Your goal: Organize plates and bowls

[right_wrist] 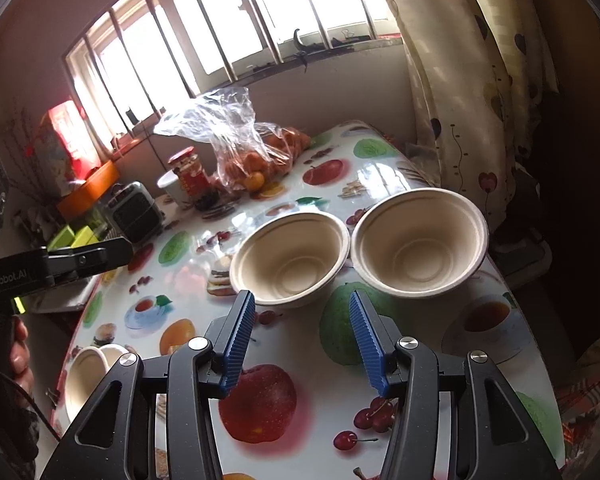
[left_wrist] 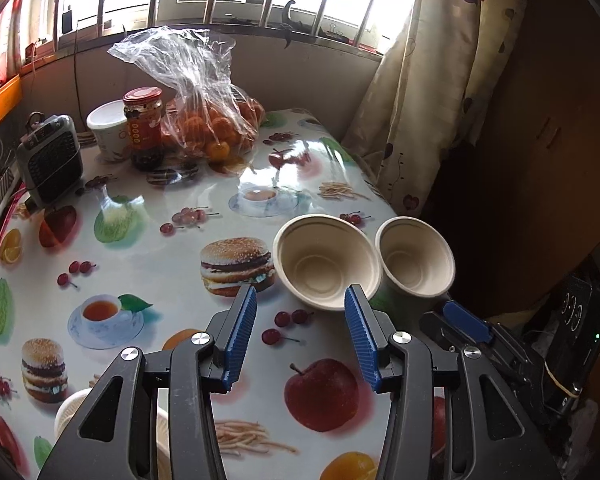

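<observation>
Two empty beige paper bowls stand side by side near the table's right edge, a left bowl and a right bowl. My left gripper hovers just short of the left bowl, open, with nothing between its blue pads. My right gripper is also open and empty, lined up on the gap between the two bowls. A finger of the right gripper shows beside the right bowl in the left wrist view. White bowls sit at the table's near left corner.
The table has a glossy fruit-print cloth. At its far end stand a bag of oranges, a red-lidded jar, a white cup and a small grey heater. A curtain hangs on the right. A hand holds the left gripper's handle.
</observation>
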Tool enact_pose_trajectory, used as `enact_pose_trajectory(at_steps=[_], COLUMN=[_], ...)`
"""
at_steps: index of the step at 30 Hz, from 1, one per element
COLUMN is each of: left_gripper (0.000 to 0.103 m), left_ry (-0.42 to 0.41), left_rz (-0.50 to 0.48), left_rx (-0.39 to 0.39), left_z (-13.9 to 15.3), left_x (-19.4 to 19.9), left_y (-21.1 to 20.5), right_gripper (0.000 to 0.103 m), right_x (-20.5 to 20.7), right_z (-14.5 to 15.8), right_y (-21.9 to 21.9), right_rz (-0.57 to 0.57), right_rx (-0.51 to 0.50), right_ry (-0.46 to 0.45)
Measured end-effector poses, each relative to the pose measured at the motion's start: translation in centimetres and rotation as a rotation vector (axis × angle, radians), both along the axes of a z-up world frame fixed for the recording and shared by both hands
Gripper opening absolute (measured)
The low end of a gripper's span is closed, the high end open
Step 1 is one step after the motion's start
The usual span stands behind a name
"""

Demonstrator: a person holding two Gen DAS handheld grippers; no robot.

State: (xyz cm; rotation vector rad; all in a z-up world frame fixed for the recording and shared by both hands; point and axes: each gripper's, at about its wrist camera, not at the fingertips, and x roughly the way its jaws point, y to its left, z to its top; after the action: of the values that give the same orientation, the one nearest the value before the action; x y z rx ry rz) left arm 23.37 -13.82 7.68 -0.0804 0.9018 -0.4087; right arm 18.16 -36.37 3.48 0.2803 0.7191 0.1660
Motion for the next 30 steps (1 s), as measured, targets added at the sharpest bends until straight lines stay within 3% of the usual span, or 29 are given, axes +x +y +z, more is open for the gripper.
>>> enact_pose_trajectory(at_steps=[6,30], left_gripper=[0.047,0.047], left_ry=[0.026,0.107], left_rz=[-0.008,-0.114], left_rx=[0.018,0.137], left_z=[-0.9,-6.3], left_x=[3.2,11.1], left_y=[-0.9,-4.6], right_gripper=[0.041,0.040], right_x=[1.4,6.3], right_z=[-1.4,-5.4], right_y=[0.1,0.8], right_rz=[0.006,-0.013], right_rx=[-0.011,0.053], right_ry=[0.011,0.101])
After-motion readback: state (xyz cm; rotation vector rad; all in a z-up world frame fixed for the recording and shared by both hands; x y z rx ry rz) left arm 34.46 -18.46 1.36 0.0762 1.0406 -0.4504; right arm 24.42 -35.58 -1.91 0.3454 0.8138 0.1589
